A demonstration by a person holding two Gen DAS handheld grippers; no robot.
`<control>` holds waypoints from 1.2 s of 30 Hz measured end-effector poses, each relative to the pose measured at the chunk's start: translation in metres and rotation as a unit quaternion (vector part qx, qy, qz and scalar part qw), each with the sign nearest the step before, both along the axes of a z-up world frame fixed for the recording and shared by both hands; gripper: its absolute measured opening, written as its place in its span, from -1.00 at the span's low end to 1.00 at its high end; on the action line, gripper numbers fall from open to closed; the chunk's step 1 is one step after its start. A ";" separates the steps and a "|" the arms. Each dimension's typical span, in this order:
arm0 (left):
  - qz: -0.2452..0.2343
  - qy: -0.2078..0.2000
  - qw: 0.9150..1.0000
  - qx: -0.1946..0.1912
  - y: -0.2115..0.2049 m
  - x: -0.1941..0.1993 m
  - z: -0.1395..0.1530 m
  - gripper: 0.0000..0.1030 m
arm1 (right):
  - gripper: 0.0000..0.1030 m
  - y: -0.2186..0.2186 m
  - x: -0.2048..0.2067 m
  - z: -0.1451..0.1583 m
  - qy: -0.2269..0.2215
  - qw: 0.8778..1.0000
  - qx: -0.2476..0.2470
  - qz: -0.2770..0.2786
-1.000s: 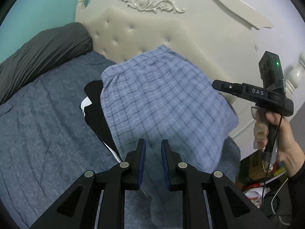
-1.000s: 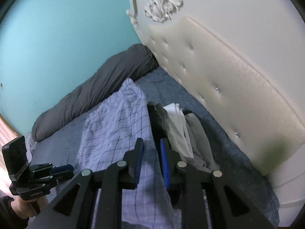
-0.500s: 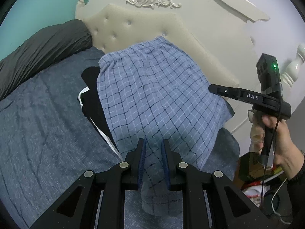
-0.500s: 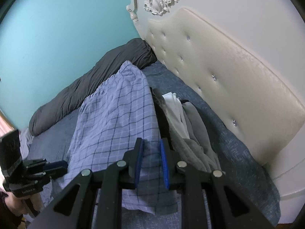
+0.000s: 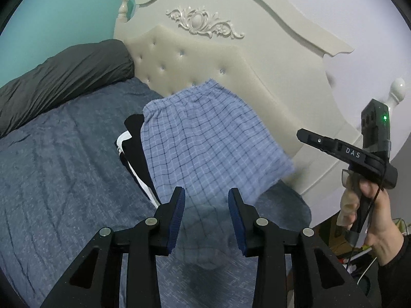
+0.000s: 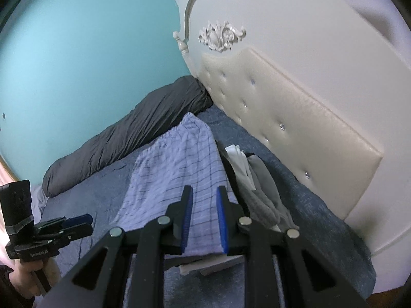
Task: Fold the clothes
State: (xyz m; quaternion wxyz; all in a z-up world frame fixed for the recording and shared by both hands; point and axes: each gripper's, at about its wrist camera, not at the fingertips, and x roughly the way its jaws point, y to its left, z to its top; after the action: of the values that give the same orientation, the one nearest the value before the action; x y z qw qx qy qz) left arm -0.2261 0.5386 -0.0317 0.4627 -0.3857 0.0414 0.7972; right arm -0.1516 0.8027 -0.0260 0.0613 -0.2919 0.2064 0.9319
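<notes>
Folded blue plaid shorts [image 5: 208, 143] lie on top of a stack of folded clothes near the headboard, also in the right wrist view [image 6: 179, 174]. Black and white garments [image 5: 133, 154] show under them, and grey and white ones [image 6: 257, 179] on the other side. My left gripper [image 5: 206, 200] is open just above the near edge of the shorts, holding nothing. My right gripper [image 6: 204, 205] is open over the shorts' near end, also empty. The right gripper shows from the side in the left wrist view [image 5: 341, 151], the left one in the right wrist view [image 6: 54, 228].
The stack rests on a blue-grey bedspread [image 5: 51, 179]. A cream tufted headboard [image 5: 205, 59] stands right behind it. A dark grey rolled duvet [image 5: 56, 77] lies along the teal wall. Clutter sits on the floor past the bed's right edge [image 5: 359, 243].
Both grippers went from shut on the plaid shorts to open. The shorts dropped from their raised, stretched position and now lie flat on the stack.
</notes>
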 end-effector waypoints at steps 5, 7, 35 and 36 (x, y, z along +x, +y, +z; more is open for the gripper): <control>0.003 0.009 1.000 0.004 -0.014 0.017 0.020 -0.26 | -0.61 -0.016 0.028 0.016 0.013 1.000 0.001 -0.018; 0.004 0.014 1.000 0.004 -0.020 0.025 0.029 -0.26 | -0.61 -0.024 0.037 0.020 0.011 1.000 0.007 -0.021; 0.014 0.035 0.999 0.030 -0.108 0.109 0.075 0.20 | -0.40 -0.134 0.140 0.072 0.028 0.998 0.048 -0.039; 0.015 0.036 0.999 0.030 -0.111 0.110 0.076 0.23 | -0.39 -0.138 0.142 0.073 0.028 0.998 0.049 -0.039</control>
State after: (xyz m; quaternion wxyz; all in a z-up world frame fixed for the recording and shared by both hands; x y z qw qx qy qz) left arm -0.1160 0.4271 0.0444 0.4602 -0.3432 0.0278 0.8184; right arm -0.0093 0.6644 0.0473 0.1058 -0.2540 0.1728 0.9458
